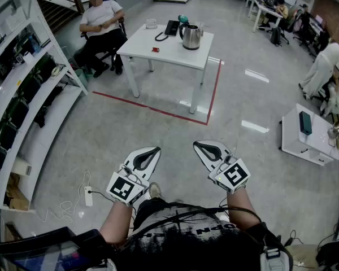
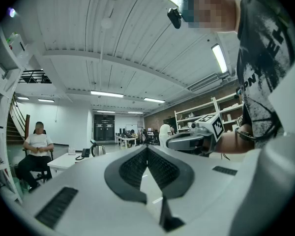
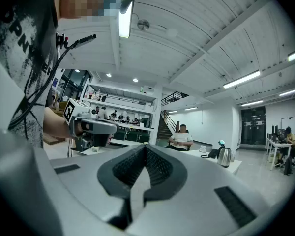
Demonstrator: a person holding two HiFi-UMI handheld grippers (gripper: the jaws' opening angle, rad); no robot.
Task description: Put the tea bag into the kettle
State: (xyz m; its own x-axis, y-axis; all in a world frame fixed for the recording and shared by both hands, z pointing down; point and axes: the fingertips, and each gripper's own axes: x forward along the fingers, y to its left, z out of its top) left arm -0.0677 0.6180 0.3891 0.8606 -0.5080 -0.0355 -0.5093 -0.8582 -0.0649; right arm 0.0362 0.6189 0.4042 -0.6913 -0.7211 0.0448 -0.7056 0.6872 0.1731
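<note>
A steel kettle (image 1: pixel 191 37) stands on the far side of a white table (image 1: pixel 175 52), well ahead of me across the floor. A small red tea bag (image 1: pixel 155 49) lies on the table's near left part. My left gripper (image 1: pixel 155 149) and right gripper (image 1: pixel 197 144) are held close to my body, far from the table, both shut with nothing in them. In the left gripper view the left gripper's (image 2: pixel 147 147) jaws meet at the tip, with the kettle (image 2: pixel 97 149) small in the distance. The right gripper (image 3: pixel 145 146) is likewise closed, the kettle (image 3: pixel 224 157) far off to its right.
A person (image 1: pixel 101 24) sits on a chair at the table's left. A black telephone (image 1: pixel 170 28) lies on the table. Red tape (image 1: pixel 158 110) marks the floor around it. White shelving (image 1: pixel 22 95) lines the left; a low white table (image 1: pixel 308 134) is right; a power strip (image 1: pixel 88 196) lies on the floor.
</note>
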